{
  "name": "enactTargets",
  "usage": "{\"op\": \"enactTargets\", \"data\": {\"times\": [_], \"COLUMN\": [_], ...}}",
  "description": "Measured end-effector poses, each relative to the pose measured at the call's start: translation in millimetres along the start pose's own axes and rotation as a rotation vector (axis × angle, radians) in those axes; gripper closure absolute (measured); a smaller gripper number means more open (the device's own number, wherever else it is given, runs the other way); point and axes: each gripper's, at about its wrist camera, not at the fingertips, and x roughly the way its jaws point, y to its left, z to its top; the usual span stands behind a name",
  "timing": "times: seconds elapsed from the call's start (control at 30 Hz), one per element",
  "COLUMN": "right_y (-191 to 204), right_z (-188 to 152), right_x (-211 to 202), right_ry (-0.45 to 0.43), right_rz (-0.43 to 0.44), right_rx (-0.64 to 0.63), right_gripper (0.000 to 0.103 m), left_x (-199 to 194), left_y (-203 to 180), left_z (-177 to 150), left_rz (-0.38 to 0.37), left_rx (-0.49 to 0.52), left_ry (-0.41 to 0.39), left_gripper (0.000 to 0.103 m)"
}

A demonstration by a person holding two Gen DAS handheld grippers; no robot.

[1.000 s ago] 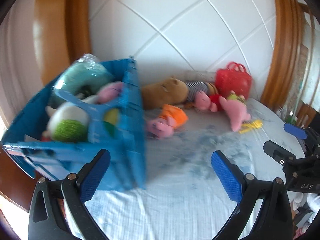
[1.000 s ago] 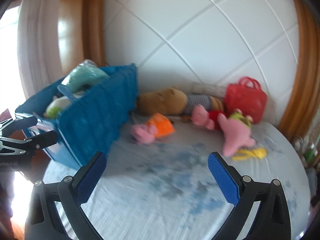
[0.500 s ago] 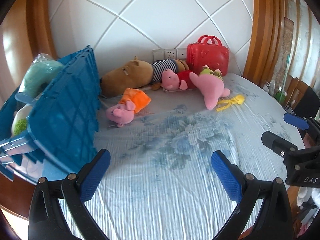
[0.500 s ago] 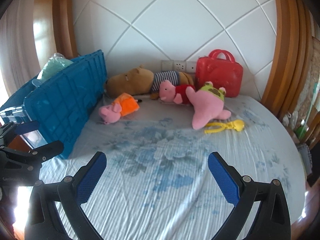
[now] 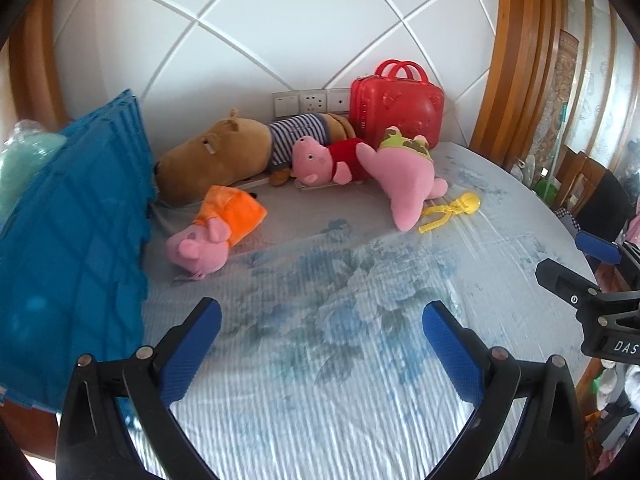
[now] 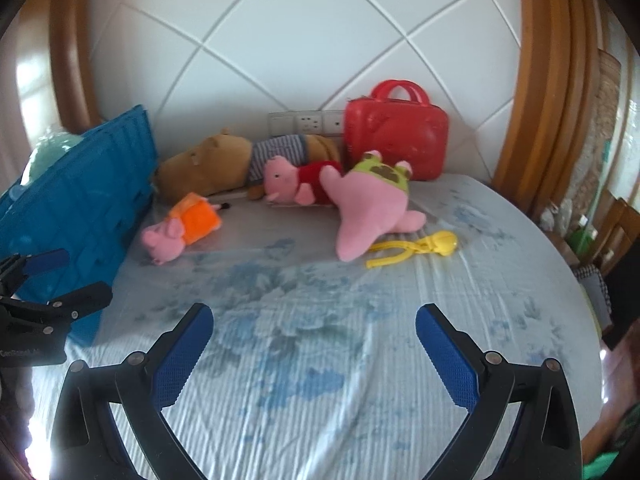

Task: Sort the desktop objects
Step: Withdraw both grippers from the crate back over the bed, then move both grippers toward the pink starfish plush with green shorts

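Observation:
Plush toys lie at the far side of the cloth-covered table (image 5: 320, 380): a small pink pig in orange (image 5: 218, 232) (image 6: 182, 230), a brown bear in a striped shirt (image 5: 240, 152) (image 6: 224, 160), a pink pig in red (image 5: 328, 162) (image 6: 296, 182), and a large pink plush with a green top (image 5: 408, 176) (image 6: 372, 204). A yellow plastic toy (image 5: 450, 210) (image 6: 416, 246) lies beside it. My left gripper (image 5: 320, 320) and right gripper (image 6: 314, 320) are both open and empty, above the near part of the table.
A blue crate (image 5: 68, 232) (image 6: 80, 200) with toys stands at the left. A red toy case (image 5: 396, 106) (image 6: 396, 138) stands against the white tiled wall, by wall sockets (image 5: 310, 100). Chairs (image 5: 592, 188) stand at the right past the table edge.
Both views have swung right and away from the blue crate, which now sits at the left edge. The plush toys are now centred. Both grippers stay open.

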Motion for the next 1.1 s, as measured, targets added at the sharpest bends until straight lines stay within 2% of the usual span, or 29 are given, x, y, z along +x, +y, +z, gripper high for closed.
{"op": "enactTargets", "data": {"times": [0.3,0.47,0.67,0.77,0.97,1.1], "right_y": [-39.5,-74.6,-140.2,-167.7,-200.6,-215.4], "right_z": [16.3,27.6,45.1,51.7,63.4,68.0], "right_x": [27.6,47.5,73.3,79.9,88.3,88.5], "right_ry": [0.025,0.026,0.026,0.038,0.048,0.038], "right_rz": [0.011,0.063,0.173,0.201,0.248,0.258], "right_rx": [-0.010,-0.067,-0.188,-0.235,-0.263,-0.246], "right_gripper": [0.000,0.000,0.000,0.000,0.000,0.000], "left_x": [34.4,55.5,79.6,88.4,94.0,100.8], "left_y": [-42.5,-80.7,-139.2,-165.5,-203.9,-215.9], "left_z": [22.4,34.3,44.4,50.9,61.0,70.7], "left_rz": [-0.012,0.040,0.136,0.175,0.220,0.217], "left_rx": [-0.001,-0.050,-0.172,-0.219,-0.237,-0.218], "left_ry": [0.022,0.019,0.026,0.047,0.058,0.050], "left_gripper": [0.000,0.000,0.000,0.000,0.000,0.000]}}
